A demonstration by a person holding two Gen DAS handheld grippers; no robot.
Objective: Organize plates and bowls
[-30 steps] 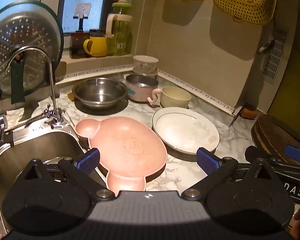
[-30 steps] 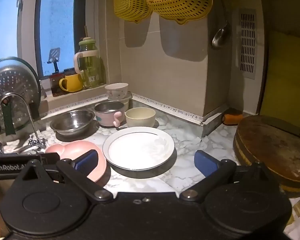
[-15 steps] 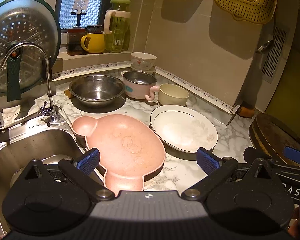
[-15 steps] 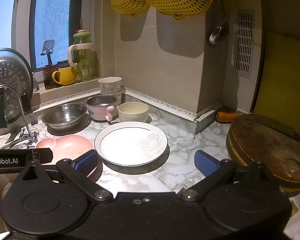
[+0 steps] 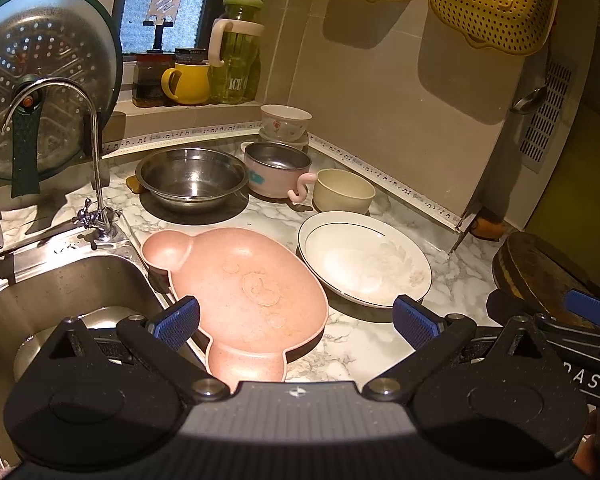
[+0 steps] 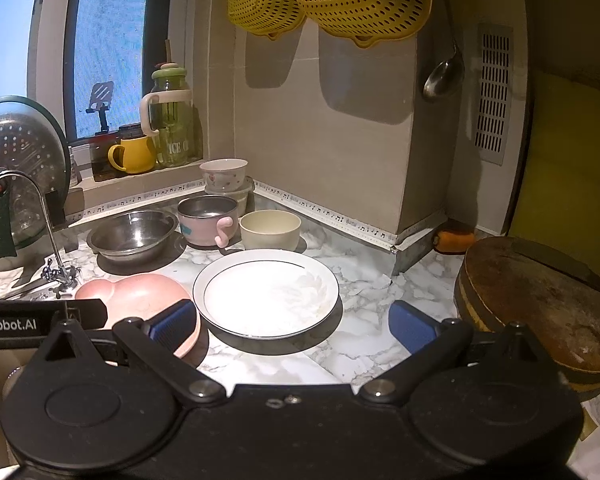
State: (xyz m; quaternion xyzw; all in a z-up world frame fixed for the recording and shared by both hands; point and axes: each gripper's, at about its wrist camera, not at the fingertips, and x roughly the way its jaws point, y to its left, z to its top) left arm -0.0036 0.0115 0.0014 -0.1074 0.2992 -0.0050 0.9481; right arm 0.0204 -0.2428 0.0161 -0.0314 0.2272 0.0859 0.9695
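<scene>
The left gripper (image 5: 296, 318) is spread wide and holds nothing; its blue pads hang on either side of the near end of the pink plate (image 5: 244, 292), above it, and I cannot tell whether either pad touches. The right gripper (image 6: 294, 326) is also wide open and empty, its pads flanking the near rim of the white plate (image 6: 266, 292) without visible contact.

In the left view the pink plate, bear-shaped, lies at 12 o'clock just ahead of the fingers, its left edge overhanging the sink (image 5: 60, 280). The white plate (image 5: 364, 258) sits at 1 o'clock, just beside the pink plate's right edge. At 3 o'clock, near the right gripper's arm, a round wooden board (image 5: 540, 272) rests on the marble counter (image 5: 360, 340).

Farther back, a steel bowl (image 5: 192, 178) stands at 11 o'clock, a pink pot (image 5: 278, 168) with a curled handle at 12, and a cream bowl (image 5: 344, 190) at 1, the three in a row, close together. Behind the pot, in the corner, a floral bowl (image 5: 286, 122) is stacked on another dish. The tap (image 5: 96, 160) rises at 10 o'clock beside the sink, with a perforated steel lid (image 5: 40, 80) propped upright behind it.

On the windowsill stand a yellow mug (image 5: 188, 82) and a green jug (image 5: 238, 52). Two yellow colanders (image 5: 492, 4) hang on the wall above.
</scene>
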